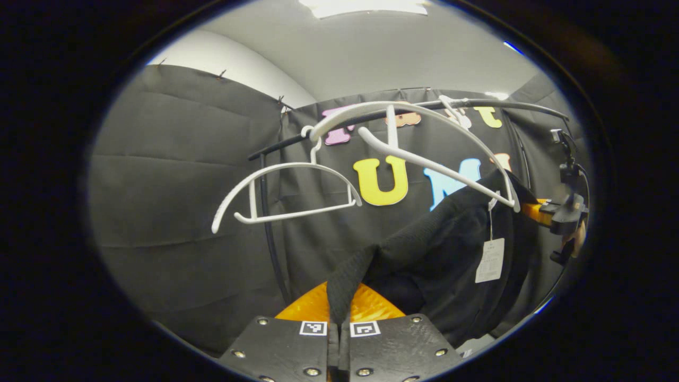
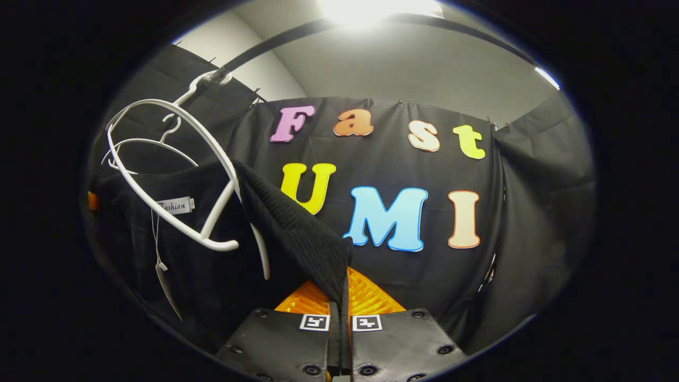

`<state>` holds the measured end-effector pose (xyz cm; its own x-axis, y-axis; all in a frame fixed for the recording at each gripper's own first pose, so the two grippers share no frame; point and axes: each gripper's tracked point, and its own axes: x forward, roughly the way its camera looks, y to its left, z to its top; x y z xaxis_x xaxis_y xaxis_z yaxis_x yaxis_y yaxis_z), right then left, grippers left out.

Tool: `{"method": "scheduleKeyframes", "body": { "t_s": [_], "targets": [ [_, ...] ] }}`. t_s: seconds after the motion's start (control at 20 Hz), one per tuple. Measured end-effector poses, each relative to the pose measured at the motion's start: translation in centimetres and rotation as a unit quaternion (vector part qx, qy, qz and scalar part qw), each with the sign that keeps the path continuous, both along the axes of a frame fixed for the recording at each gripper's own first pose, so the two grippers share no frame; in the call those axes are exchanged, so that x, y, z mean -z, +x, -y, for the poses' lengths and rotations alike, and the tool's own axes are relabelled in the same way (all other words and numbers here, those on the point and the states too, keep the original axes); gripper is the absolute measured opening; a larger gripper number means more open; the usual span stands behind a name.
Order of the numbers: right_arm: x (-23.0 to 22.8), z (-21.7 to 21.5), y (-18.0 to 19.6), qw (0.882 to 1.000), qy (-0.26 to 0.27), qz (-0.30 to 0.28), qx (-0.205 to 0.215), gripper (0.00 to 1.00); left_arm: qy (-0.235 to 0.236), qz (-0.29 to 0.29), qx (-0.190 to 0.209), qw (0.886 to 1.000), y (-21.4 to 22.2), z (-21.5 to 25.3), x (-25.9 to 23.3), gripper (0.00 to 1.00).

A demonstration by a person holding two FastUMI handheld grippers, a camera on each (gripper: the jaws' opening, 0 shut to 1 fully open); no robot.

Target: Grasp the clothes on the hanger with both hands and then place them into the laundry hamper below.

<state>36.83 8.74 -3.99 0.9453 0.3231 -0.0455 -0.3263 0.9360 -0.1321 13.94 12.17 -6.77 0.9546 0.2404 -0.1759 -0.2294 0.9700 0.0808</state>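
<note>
Both hand-held grippers, left (image 1: pixel 339 331) and right (image 2: pixel 339 326), pinch the soft, light, limp garment (image 1: pixel 451 265) at opposite edges, half off the hanger (image 1: pixel 424 154).

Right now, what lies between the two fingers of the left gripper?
In the left gripper view, a fold of the black garment lies pinched between the left gripper fingers; the rest hangs toward the white hanger.

We count two hangers on one rail (image 1: pixel 403 109): a bare hanger (image 1: pixel 286 193) at nine o'clock and a tilted hanger (image 1: pixel 424 159) at two o'clock. One garment (image 1: pixel 451 254), with one tag (image 1: pixel 489 260), hangs at four o'clock.
</note>
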Motion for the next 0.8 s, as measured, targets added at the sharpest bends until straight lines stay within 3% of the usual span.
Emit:
{"method": "scheduleKeyframes", "body": {
  "t_s": [0.6, 0.8],
  "targets": [
    [4.5, 1.7, -2.3, 0.998, -0.007, -0.058, 0.010, 0.02, -0.017, -0.026, -0.006, 0.999, 5.1, 2.0, 3.7, 0.00],
    [5.9, 0.7, -4.9, 0.997, -0.030, -0.065, -0.003, 0.02, -0.008, -0.044, 0.009, 0.999, 2.1, 2.6, 4.9, 0.01]
  ]
}}
